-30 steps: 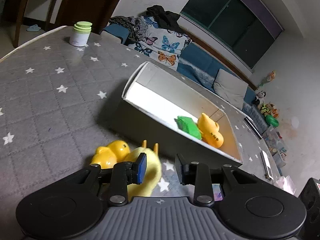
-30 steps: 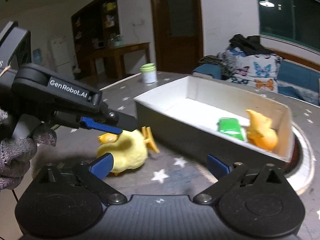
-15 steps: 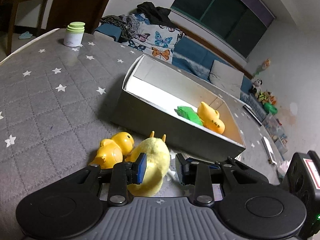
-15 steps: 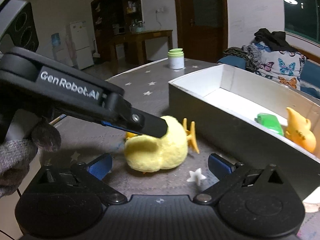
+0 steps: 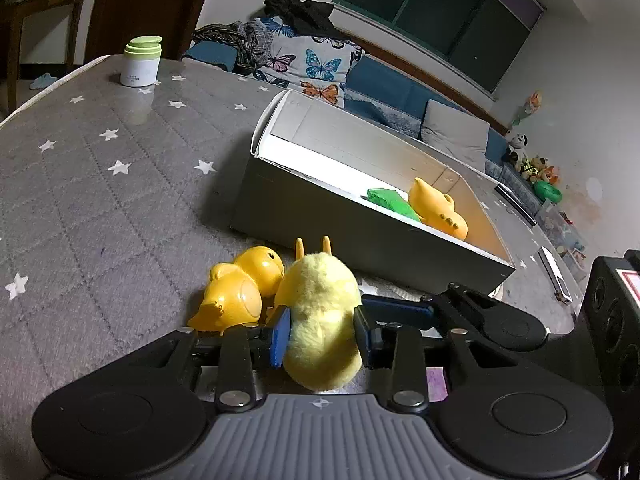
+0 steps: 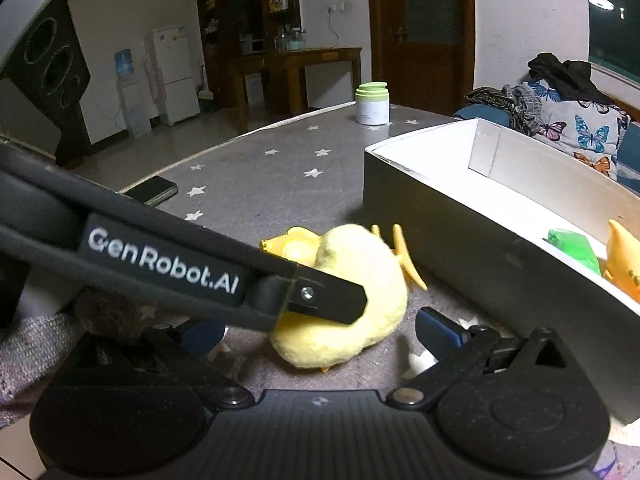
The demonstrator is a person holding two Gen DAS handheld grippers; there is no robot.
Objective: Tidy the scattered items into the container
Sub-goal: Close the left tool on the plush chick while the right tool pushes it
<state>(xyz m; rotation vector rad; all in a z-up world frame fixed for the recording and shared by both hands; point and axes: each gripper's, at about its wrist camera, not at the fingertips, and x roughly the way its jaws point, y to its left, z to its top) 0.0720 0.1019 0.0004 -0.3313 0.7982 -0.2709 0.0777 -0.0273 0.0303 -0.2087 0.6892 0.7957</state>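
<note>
A pale yellow plush chick (image 5: pixel 320 312) lies on the grey star-patterned table, between the blue pads of my left gripper (image 5: pixel 320 330), which touch both its sides. An orange-yellow plastic duck (image 5: pixel 240 288) lies against its left side. The white box (image 5: pixel 400 236) stands just beyond and holds a green item (image 5: pixel 390 199) and an orange-yellow toy (image 5: pixel 438 208). In the right wrist view my right gripper (image 6: pixel 320 330) is open and empty, just behind the plush chick (image 6: pixel 352 308); the left gripper's finger (image 6: pixel 320 298) crosses in front of it. The box (image 6: pixel 480 236) is to the right.
A white jar with a green lid (image 5: pixel 141 62) stands at the table's far left corner. A dark phone (image 6: pixel 154 190) lies near the table edge. A sofa with butterfly cushions (image 5: pixel 312 64) is behind the table.
My left gripper has moved forward and closed in so that the plush chick now sits between its pads. The right gripper has come closer to the chick.
</note>
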